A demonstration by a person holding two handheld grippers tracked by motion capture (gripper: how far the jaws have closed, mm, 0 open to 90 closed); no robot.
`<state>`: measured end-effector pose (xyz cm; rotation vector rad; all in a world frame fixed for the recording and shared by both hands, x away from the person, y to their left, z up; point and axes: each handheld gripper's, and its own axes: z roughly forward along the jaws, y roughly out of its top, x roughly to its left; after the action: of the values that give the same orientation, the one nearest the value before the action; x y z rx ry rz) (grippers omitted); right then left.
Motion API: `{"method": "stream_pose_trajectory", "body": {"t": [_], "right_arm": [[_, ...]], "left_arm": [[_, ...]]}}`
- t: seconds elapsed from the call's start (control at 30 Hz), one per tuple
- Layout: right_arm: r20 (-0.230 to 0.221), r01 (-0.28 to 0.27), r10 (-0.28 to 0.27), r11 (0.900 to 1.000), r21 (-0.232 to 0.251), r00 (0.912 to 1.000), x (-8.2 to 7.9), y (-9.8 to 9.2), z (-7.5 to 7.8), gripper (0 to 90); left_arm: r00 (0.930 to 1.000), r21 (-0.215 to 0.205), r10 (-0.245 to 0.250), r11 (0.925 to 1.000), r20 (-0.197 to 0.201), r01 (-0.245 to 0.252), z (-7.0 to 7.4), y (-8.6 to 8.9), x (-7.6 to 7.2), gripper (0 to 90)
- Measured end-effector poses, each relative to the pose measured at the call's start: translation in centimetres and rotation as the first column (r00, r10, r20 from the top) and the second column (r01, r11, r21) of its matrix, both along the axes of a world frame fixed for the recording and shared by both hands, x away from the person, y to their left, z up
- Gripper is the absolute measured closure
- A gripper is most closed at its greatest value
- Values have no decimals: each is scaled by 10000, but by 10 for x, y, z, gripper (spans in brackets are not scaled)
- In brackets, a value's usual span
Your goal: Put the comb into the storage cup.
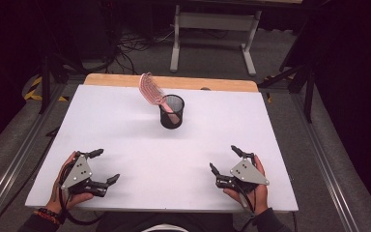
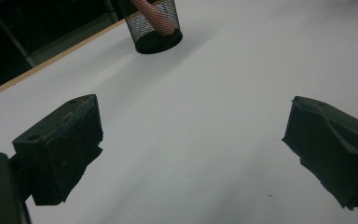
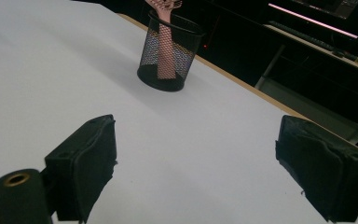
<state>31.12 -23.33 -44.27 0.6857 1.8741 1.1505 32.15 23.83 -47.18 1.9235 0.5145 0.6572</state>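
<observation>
1. Here, your left gripper [image 1: 99, 166] rests at the near-left edge of the white table [image 1: 125, 125], well apart from the mesh cup [image 1: 172, 111], which serves as the landmark throughout. Its jaws stand wide apart and hold nothing; in the left gripper view, bare tabletop lies between them.

2. The mesh cup stands upright on the far half of the table, slightly right of its middle and just short of the wooden far edge [image 1: 222, 84]. It is roughly equidistant from both grippers.

3. The pink hairbrush [image 1: 150, 90] stands handle-down inside the cup. Its slotted head leans out over the cup's far-left rim; the handle [image 3: 166, 51] shows through the mesh in the right gripper view.

4. Your right gripper [image 1: 224, 159] rests near-right of the cup, also well apart from it, jaws spread and empty.

5. Judged step: the brush looks seated in the cup, with both hands back at the near edge. If you approach again, steady the cup with one gripper before touching the brush. The overhanging head puts weight on the far-left rim, so a sideways nudge could likely tip the light cup. Come in from above, along the handle's lean.
</observation>
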Motion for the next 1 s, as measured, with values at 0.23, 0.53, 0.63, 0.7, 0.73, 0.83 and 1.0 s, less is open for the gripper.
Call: {"method": "stream_pose_trajectory", "body": {"t": [0.23,0.53,0.63,0.7,0.73,0.83,1.0], "right_arm": [[-10,-16,16,10000,-10,10000,1,-1,-1,126],[-12,39,-39,10000,-16,10000,0,-1,0,126],[-13,57,-57,10000,-12,10000,0,-1,0,126],[-30,102,-102,9999,10,9999,1,-2,0,126],[-35,111,-110,9999,26,9999,1,-2,-1,126],[-54,174,-173,9998,32,9998,0,-4,-1,125],[-21,287,-287,9996,-10,9996,-1,-6,-1,124]], "left_arm": [[10000,-26,7,10000,-84,-7,-1,-1,2,49],[10000,-78,-32,10000,-94,31,0,0,2,50],[9999,-100,-54,9999,-95,53,0,0,2,50],[10000,-118,-50,9999,-73,49,0,0,3,50],[9999,-172,-52,9998,-134,50,0,0,4,50],[9999,-122,-83,9999,-148,81,0,1,5,49],[9999,-209,-94,9997,-144,91,2,1,8,49]]}}
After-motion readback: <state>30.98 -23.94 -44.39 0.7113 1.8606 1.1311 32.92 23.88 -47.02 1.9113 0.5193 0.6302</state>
